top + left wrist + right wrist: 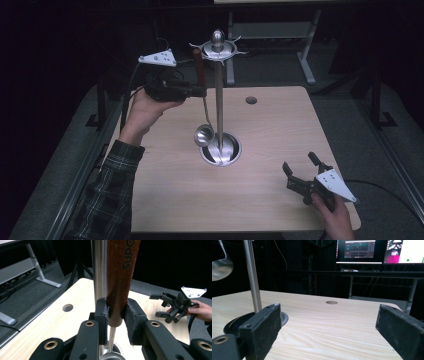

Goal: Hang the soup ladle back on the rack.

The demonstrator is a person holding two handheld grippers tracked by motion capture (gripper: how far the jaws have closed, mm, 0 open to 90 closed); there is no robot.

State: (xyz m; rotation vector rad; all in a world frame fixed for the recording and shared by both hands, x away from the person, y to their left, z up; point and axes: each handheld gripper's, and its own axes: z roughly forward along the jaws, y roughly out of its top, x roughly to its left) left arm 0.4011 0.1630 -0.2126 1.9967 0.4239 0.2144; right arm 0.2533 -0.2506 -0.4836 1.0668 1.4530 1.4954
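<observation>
The left gripper (115, 315) clamps the ladle (201, 102) handle just beside the stand (219, 95) top, apparently hooking it on or lifting it off, needing careful alignment, while the right gripper (300, 169), well apart, waits unclenched.

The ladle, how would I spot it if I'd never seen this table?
Find the tall shiny stand rising from the middle of the wooden table. Right beside its pole hangs the ladle, gripped by the left claw. Nothing else there has a reddish-brown wooden handle and a round silver bowl.
</observation>
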